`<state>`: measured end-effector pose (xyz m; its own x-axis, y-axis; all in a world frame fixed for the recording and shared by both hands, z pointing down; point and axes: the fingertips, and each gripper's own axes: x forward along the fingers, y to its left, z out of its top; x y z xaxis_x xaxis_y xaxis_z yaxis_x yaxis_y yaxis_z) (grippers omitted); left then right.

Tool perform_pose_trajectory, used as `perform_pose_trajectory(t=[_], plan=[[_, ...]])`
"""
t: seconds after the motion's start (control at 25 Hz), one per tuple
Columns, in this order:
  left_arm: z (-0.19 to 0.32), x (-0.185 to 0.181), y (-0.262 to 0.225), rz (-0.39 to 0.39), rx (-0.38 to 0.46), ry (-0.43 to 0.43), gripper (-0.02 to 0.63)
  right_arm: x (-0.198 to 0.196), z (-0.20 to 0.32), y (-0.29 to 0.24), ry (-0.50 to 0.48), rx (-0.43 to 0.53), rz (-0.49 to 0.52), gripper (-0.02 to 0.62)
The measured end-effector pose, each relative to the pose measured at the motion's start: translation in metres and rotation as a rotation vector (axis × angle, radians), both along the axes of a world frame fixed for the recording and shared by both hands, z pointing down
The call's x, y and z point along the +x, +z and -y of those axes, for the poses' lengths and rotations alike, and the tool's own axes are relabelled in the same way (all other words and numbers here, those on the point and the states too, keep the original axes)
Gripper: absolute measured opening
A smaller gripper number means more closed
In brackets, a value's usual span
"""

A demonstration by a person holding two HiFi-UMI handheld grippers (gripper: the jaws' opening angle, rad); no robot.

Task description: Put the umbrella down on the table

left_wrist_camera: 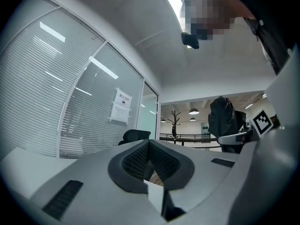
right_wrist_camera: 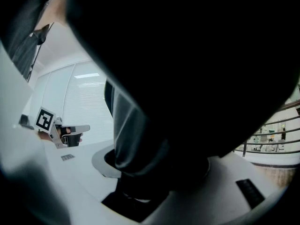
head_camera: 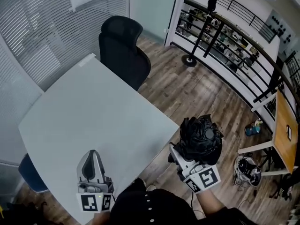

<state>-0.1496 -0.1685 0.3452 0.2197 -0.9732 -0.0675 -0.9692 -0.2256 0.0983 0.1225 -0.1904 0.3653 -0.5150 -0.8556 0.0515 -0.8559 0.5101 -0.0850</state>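
While my right hand-held gripper [head_camera: 182, 157] grasps the folded umbrella [head_camera: 201, 136] just off the edge of the desk [head_camera: 93, 107], I should bring it over and lower gently; my left hand-held gripper [head_camera: 93, 154] is clenched, empty.

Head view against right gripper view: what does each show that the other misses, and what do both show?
Only the head view: the white table, the black office chair and the coat stand. Only the right gripper view: close up, the right gripper clamped on the umbrella, whose black fabric fills most of the picture. Both: the umbrella, off the table's edge, and the left gripper.
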Motion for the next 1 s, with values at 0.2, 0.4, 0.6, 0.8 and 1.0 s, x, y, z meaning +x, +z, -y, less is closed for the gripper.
perform_pose_trajectory(t=[0.2,0.4,0.6,0.8,1.0], plan=[[0.015,-0.008,0.008,-0.023,-0.016,0.012,0.014,-0.018,0.02,0.004,-0.013,-0.02,-0.026,0.25],[0.027,-0.01,0.013,-0.029,-0.026,0.031,0.014,-0.024,0.033,0.002,-0.018,-0.015,-0.04,0.25],[0.037,-0.009,0.013,-0.025,-0.028,0.019,0.014,-0.021,0.049,0.006,-0.036,-0.014,-0.044,0.25],[0.036,0.001,0.016,-0.017,-0.038,-0.033,0.014,-0.014,0.067,0.013,-0.091,-0.026,-0.054,0.25],[0.031,0.013,0.017,-0.017,-0.061,-0.09,0.014,-0.017,0.08,0.019,-0.201,-0.036,-0.105,0.25]])
